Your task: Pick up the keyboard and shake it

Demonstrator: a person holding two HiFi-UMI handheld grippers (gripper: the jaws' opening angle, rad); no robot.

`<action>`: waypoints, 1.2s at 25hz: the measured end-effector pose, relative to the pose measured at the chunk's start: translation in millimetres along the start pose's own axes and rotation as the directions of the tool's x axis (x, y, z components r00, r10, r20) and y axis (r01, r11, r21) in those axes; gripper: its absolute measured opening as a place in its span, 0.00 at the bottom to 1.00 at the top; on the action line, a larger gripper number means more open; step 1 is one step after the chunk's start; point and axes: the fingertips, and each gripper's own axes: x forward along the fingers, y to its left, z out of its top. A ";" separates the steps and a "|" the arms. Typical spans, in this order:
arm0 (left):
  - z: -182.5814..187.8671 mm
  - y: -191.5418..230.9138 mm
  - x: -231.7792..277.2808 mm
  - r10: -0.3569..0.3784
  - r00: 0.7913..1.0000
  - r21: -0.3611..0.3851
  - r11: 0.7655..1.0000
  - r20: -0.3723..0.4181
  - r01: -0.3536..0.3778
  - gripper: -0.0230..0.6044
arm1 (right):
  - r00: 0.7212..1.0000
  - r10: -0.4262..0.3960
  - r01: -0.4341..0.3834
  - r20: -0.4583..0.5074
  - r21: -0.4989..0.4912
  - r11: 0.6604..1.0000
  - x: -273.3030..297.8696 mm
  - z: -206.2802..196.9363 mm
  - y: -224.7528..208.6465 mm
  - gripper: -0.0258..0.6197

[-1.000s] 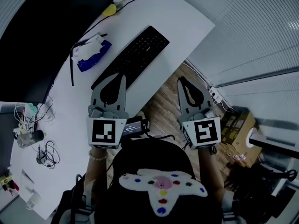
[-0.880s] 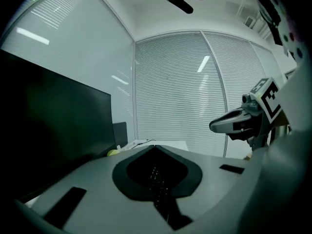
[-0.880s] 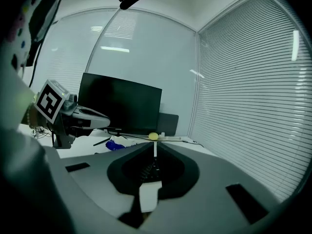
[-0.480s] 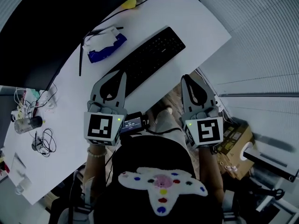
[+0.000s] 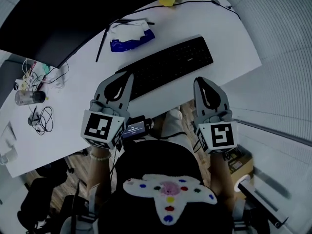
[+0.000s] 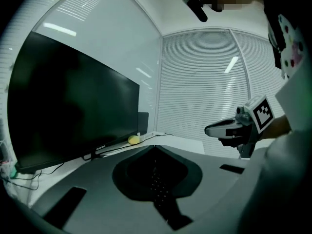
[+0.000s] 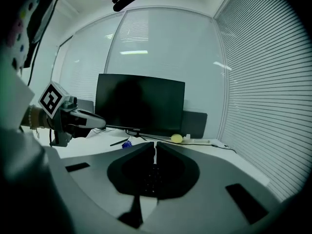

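Our left gripper and right gripper, both clenched and empty, have neared the mid-frame keyboard. Seemingly we touch nothing yet, so pickup remains.

- L gripper & R gripper: grey jaws, each pierced by a dark teardrop cut-out.
- Marker cube: white, printed w/ black squares; one is carried per gripper.
- Bead bracelet: pale, worn at L wrist.
- Star-shaped patch: white, dotted in several colours.
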 end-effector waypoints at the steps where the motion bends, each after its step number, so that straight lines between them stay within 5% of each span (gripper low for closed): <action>1: -3.2 4.8 -2.2 0.021 1.000 -0.022 1.000 -0.003 -0.021 0.06 | 1.000 0.023 -0.023 -0.005 -0.003 1.000 4.8 -1.0 0.3 0.11; 10: -60.3 45.2 -10.4 0.204 0.968 -0.170 0.959 -0.149 -0.228 0.07 | 0.981 0.182 -0.186 -0.062 -0.059 0.981 38.7 -7.9 8.4 0.11; 13: -74.5 52.1 -7.3 0.209 0.962 -0.234 0.941 -0.173 -0.247 0.09 | 0.977 0.203 -0.207 -0.068 -0.060 0.976 46.5 -11.5 9.0 0.11; 18: -110.1 60.1 2.1 0.210 0.945 -0.318 0.904 -0.251 -0.285 0.28 | 0.968 0.237 -0.242 -0.083 -0.065 0.968 56.2 -16.8 9.2 0.11; 30: -192.8 50.5 19.5 0.186 0.872 -0.452 0.795 -0.453 -0.405 0.44 | 0.949 0.287 -0.296 -0.133 -0.054 0.954 77.1 -27.6 -2.8 0.11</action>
